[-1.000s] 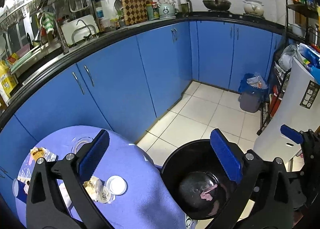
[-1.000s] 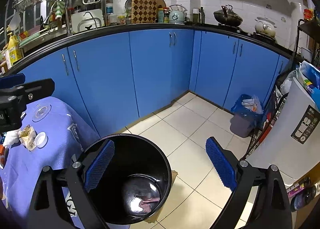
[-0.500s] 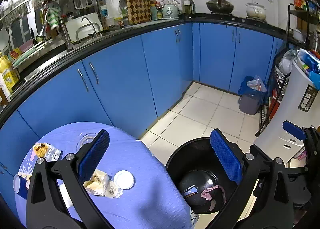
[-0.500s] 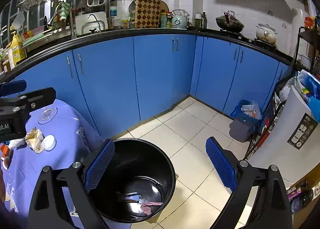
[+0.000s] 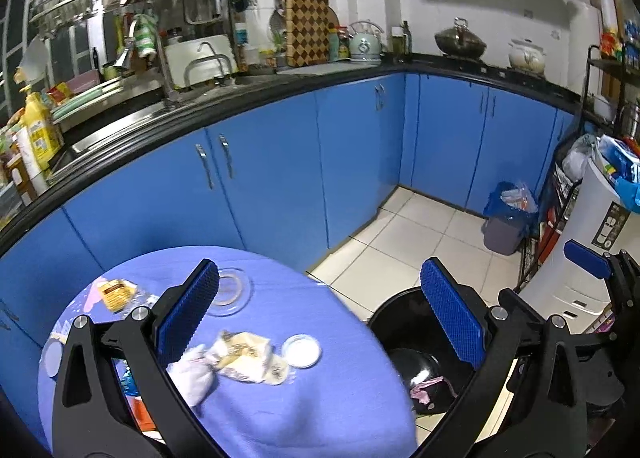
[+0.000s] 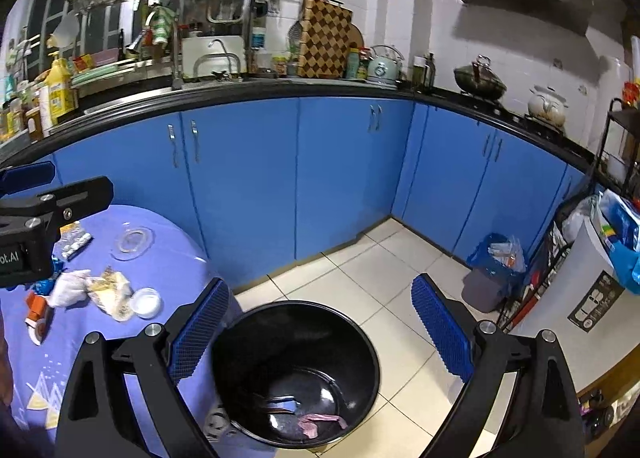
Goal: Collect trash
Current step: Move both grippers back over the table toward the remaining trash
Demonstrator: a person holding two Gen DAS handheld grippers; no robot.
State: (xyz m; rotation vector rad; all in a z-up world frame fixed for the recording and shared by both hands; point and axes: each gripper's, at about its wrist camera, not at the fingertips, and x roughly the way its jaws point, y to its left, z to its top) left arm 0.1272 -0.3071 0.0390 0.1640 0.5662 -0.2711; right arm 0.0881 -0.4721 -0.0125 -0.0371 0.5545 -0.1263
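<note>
While both claws gape empty, left claw (image 5: 320, 322) next: drop onto crumpled wrapper (image 5: 248, 354) near desk (image 5: 320, 410) right edge, pinch centre, carry to bin (image 6: 296, 374); right claw (image 6: 320, 334) waits above.

Blue cabinets (image 6: 340, 174) — black counter (image 6: 280, 92) — white-tiled floor (image 6: 384, 270).

Dim indoor light, strong fisheye bending, mild blur.
</note>
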